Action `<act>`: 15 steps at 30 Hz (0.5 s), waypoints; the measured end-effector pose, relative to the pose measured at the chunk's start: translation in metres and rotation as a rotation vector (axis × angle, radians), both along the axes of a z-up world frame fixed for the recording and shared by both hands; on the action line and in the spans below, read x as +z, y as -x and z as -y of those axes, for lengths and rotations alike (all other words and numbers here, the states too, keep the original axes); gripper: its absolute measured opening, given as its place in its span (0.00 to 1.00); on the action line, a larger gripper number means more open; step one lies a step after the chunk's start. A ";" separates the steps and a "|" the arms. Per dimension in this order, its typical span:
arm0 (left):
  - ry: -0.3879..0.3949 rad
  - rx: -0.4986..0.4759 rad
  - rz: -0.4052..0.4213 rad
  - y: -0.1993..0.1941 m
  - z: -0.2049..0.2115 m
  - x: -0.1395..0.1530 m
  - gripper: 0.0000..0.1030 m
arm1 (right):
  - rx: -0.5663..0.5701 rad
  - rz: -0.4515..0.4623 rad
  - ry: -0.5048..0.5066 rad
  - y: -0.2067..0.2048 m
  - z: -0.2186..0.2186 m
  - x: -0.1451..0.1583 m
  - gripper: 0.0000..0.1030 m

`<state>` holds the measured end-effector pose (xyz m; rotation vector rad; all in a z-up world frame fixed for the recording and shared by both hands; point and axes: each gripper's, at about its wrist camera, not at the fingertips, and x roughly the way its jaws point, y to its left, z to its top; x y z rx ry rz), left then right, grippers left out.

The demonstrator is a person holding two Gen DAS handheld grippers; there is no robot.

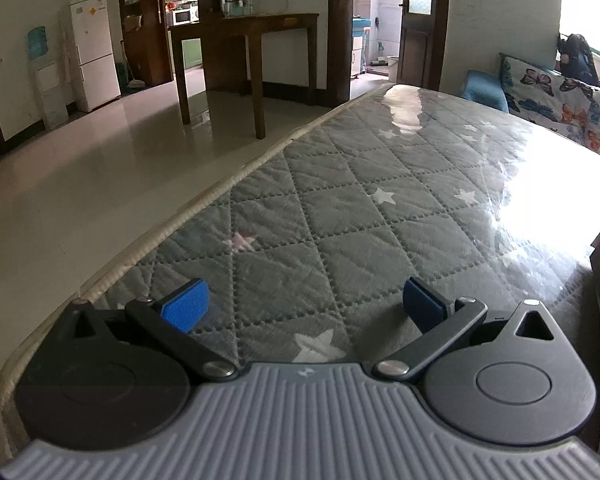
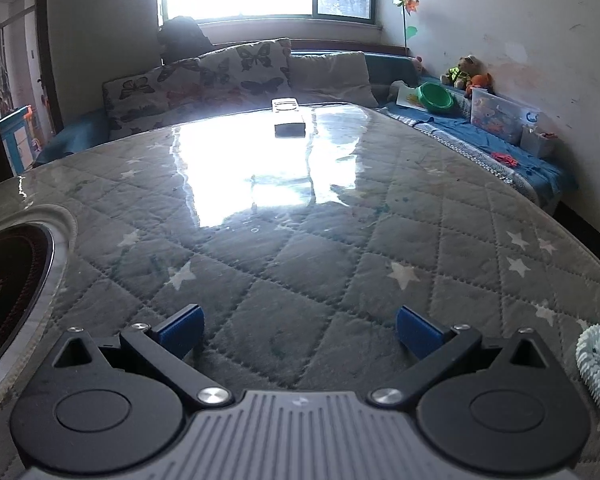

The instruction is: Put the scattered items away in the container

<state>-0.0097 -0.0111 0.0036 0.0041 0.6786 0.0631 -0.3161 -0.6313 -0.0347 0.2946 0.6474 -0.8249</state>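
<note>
My left gripper point(image 1: 305, 308) is open just above a table covered by a grey quilted cloth with stars point(image 1: 360, 208) under clear plastic; nothing lies between its blue pads point(image 1: 186, 308). My right gripper point(image 2: 300, 332) is also open and empty over the same cloth point(image 2: 300, 248). A pale green ribbed item point(image 2: 598, 364) lies at the right edge, to the right of the right gripper. A white remote-like object point(image 2: 289, 117) rests at the table's far edge. No container shows on the table in either view.
A round dark inset with a metal rim point(image 2: 12, 292) sits in the table at the left. Beyond are a sofa with butterfly cushions point(image 2: 204, 80), a green bowl point(image 2: 436, 98) and a clear toy bin point(image 2: 498, 114). A wooden table point(image 1: 252, 40) and fridge point(image 1: 94, 50) stand across the floor.
</note>
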 end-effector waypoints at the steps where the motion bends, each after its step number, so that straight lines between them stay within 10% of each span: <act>1: 0.000 0.003 0.000 0.000 0.000 0.000 1.00 | 0.000 -0.002 0.001 0.000 0.000 0.000 1.00; 15: 0.008 0.043 0.006 0.000 -0.004 -0.001 1.00 | 0.000 -0.002 0.001 -0.001 0.006 -0.002 1.00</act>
